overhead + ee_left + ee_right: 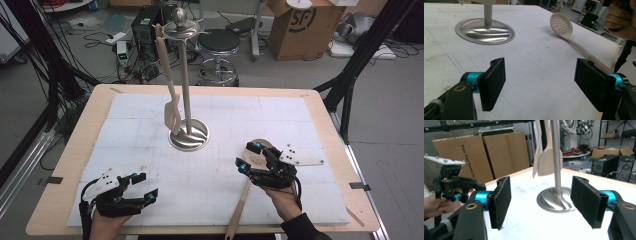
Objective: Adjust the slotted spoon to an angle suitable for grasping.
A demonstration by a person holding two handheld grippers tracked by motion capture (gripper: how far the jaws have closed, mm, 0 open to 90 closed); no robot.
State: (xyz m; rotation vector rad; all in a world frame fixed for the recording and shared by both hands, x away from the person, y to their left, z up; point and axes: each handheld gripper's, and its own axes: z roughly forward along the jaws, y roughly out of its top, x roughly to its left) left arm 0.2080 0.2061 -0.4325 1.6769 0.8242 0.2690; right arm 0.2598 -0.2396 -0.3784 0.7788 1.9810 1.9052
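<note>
Metal utensil stand (pixel 188 134) with hanging slotted spatula (pixel 172 114); cardboard box (pixel 299 25) behind.

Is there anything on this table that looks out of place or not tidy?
Yes. One slotted spoon lies flat on the white mat with its handle past the near edge, while a spatula hangs on the metal stand. Nothing looks spilled or broken.

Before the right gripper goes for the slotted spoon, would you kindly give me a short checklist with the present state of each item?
1. Right gripper jaws open: ok.
2. Nothing between its jaws: ok.
3. Slotted spoon lying flat on the table, handle free: ok.
4. Right gripper lined up over the spoon: above the bowl end in the high view; exact alignment cannot tell.
5. Left gripper open and apart from the spoon: ok.
6. Free hook on the stand, which already holds a spatula: cannot tell.
</note>
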